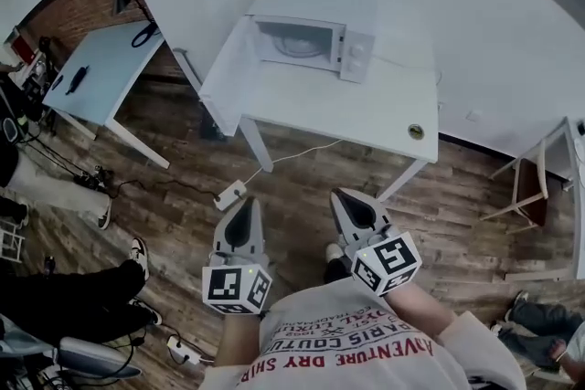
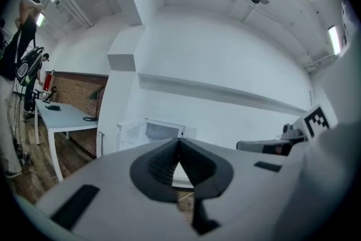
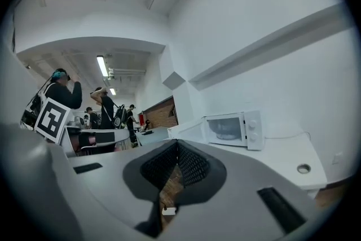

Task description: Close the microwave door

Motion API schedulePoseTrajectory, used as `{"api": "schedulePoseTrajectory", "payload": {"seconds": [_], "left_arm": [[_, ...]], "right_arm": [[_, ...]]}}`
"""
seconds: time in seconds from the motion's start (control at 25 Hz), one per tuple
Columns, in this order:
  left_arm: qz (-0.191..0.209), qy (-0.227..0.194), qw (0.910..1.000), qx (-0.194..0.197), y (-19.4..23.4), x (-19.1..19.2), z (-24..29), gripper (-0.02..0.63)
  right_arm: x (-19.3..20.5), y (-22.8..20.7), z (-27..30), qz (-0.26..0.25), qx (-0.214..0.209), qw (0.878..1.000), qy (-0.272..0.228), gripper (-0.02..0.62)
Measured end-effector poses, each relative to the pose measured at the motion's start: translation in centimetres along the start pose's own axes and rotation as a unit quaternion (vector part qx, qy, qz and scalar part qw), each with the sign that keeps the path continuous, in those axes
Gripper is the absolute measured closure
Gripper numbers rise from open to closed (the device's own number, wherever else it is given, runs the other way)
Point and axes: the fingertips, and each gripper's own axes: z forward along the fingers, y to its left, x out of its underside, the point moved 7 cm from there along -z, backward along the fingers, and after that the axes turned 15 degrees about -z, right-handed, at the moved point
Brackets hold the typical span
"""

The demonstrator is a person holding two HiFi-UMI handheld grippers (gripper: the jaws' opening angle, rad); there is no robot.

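Microwave (image 1: 306, 43) stands at the rear left of a white table (image 1: 366, 110), against the wall, with its control panel on the right side of the unit. Its door (image 3: 188, 130) is open, swung out to the left, and the cavity with a turntable is exposed. A thin cord runs across the tabletop from the microwave's right side. A round hole (image 1: 416, 131) sits near the table's front right corner. Left gripper (image 1: 246, 203) and right gripper (image 1: 344, 195) are held side by side, low in front of the person's torso and over the wood floor (image 1: 302, 187). Both point toward the table and are well apart from the microwave. In the left gripper view, the left gripper's jaws meet at the tips and nothing is between them; the microwave shows beyond, pale against the wall. In the right gripper view, the right gripper's jaws are likewise closed tip to tip and hold nothing; the microwave lies ahead and to the right. A power strip (image 1: 230, 195) with cable lies on the floor just ahead of the left gripper. A second table (image 1: 101, 73) stands at the left, and people are seated near it.
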Motion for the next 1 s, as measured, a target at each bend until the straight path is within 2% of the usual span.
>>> {"api": "schedulePoseTrajectory", "payload": {"seconds": [0.12,0.32,0.44,0.56,0.76,1.0], "left_arm": [[0.000,-0.012,0.9999,-0.008,-0.3,-1.1,5.2,0.600],[0.041,-0.016,0.9988,-0.022,-0.1,-2.9,12.4,0.600],[0.026,-0.010,0.9994,-0.022,0.4,-3.3,15.5,0.600],[0.013,0.006,0.9998,-0.013,0.9,-3.3,18.4,0.600],[0.012,0.025,0.9996,0.002,2.7,-3.5,22.8,0.600],[0.002,0.043,0.9981,0.044,6.4,-5.3,29.4,0.601]], "right_arm": [[-0.8,-4.5,3.3,-0.011,-0.012,1.000,-0.005,0.583],[-1.3,-11.3,7.4,-0.003,-0.014,1.000,-0.006,0.583],[-1.0,-14.2,9.4,0.003,-0.006,1.000,0.001,0.583],[-0.5,-16.1,11.6,0.009,0.001,1.000,0.010,0.583],[0.1,-17.5,15.6,0.008,0.004,1.000,0.025,0.583],[0.4,-18.9,21.3,0.010,0.040,0.998,0.039,0.583]]}}
